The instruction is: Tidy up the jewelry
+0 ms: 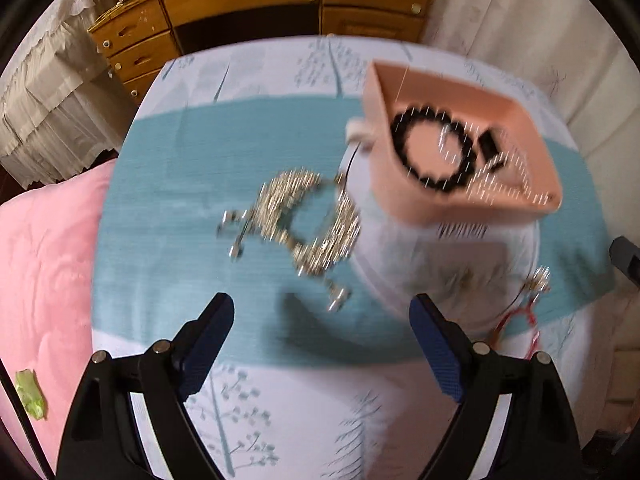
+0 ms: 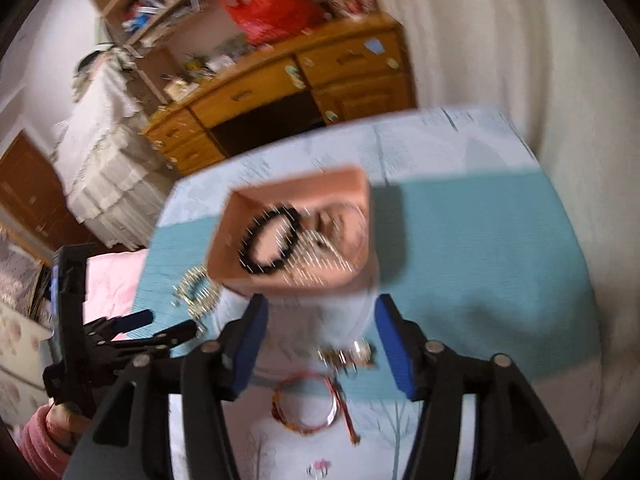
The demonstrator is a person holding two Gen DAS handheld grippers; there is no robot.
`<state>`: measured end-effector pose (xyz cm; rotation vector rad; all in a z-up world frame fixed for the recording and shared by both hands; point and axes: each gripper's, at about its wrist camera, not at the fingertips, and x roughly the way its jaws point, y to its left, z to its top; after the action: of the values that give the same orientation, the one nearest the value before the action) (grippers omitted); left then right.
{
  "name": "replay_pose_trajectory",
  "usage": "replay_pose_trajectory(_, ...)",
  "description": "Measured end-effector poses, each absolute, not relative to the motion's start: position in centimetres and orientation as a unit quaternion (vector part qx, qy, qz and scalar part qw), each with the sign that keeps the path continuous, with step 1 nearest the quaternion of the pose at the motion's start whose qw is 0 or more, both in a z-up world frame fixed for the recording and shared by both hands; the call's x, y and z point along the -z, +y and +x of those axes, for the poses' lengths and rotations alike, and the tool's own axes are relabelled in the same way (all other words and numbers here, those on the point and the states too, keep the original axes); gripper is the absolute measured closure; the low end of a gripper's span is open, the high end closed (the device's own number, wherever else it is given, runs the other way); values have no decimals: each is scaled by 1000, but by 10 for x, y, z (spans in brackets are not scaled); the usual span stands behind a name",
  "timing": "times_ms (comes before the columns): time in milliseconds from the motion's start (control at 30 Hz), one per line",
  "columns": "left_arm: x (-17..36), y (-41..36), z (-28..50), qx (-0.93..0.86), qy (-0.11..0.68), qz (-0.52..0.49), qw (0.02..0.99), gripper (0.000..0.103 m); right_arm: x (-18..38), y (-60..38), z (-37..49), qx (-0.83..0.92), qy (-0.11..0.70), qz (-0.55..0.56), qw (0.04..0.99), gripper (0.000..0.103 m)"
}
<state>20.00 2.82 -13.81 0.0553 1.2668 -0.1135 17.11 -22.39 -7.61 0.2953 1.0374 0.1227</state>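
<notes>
A pink open box point(image 1: 460, 136) stands on a white round base point(image 1: 436, 260) on the blue-and-white cloth. A black bead bracelet point(image 1: 436, 152) and a thin silver chain lie inside it. A silvery chain bracelet point(image 1: 304, 216) lies on the cloth left of the box. My left gripper point(image 1: 320, 328) is open and empty, just short of it. In the right wrist view the box point(image 2: 296, 232) is ahead of my open, empty right gripper point(image 2: 320, 340). A red string bracelet point(image 2: 308, 404) and a small metal piece point(image 2: 352, 354) lie between its fingers. The left gripper point(image 2: 160, 328) shows at left.
A wooden desk with drawers point(image 1: 280, 4) stands behind the table. A pink quilt point(image 1: 44, 264) lies to the left with a green scrap point(image 1: 30, 394) on it. White curtains point(image 2: 520, 60) hang at the right. A red bag point(image 2: 272, 4) sits on the desk.
</notes>
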Motion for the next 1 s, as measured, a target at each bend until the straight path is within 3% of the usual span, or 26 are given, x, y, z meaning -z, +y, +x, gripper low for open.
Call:
replay_pose_trajectory(233, 154, 28, 172, 91, 614, 51, 782, 15, 119, -207, 126, -25, 563, 173, 808, 43)
replay_pose_trajectory(433, 150, 32, 171, 117, 612, 60, 779, 15, 141, -181, 79, 8, 591, 136, 795, 43)
replay_pose_trajectory(800, 140, 37, 213, 145, 570, 169, 791, 15, 148, -139, 49, 21, 554, 31, 831, 43)
replay_pose_trajectory(1000, 147, 40, 244, 189, 566, 146, 789, 15, 151, -132, 49, 50, 532, 9, 845, 44)
